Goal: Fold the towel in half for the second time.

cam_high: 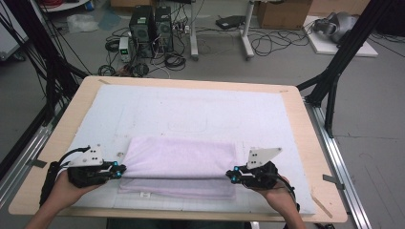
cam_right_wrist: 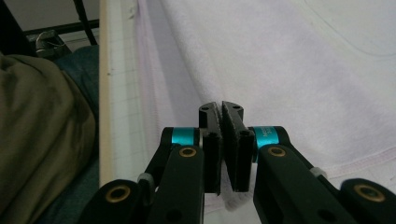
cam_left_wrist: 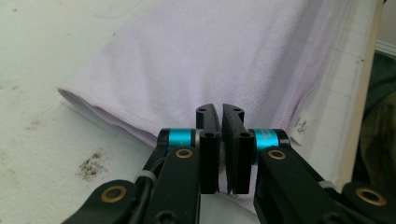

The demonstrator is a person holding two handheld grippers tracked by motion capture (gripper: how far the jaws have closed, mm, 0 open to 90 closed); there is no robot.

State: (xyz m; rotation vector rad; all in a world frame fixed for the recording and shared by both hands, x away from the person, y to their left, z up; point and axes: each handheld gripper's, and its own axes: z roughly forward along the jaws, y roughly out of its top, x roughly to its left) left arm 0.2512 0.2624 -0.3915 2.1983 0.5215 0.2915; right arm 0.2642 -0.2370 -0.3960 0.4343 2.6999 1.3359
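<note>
A pale lilac towel [cam_high: 179,162] lies folded on the white mat near the front edge of the table. My left gripper [cam_high: 122,170] meets the towel's left edge, held by the person's left hand. In the left gripper view the towel [cam_left_wrist: 187,60] spreads beyond the left gripper [cam_left_wrist: 220,112], whose jaws are pressed together with a sliver of cloth pinched low between them. My right gripper [cam_high: 230,174] sits at the towel's right edge. In the right gripper view the right gripper [cam_right_wrist: 220,108] is shut too, with towel [cam_right_wrist: 280,70] fabric caught between its pads.
The white mat [cam_high: 191,109] covers most of the wooden table [cam_high: 310,143]. Black frame legs [cam_high: 334,71] stand at both sides. Computer towers [cam_high: 152,26] and cables lie on the floor beyond. The person's clothing [cam_right_wrist: 37,140] is close below the front edge.
</note>
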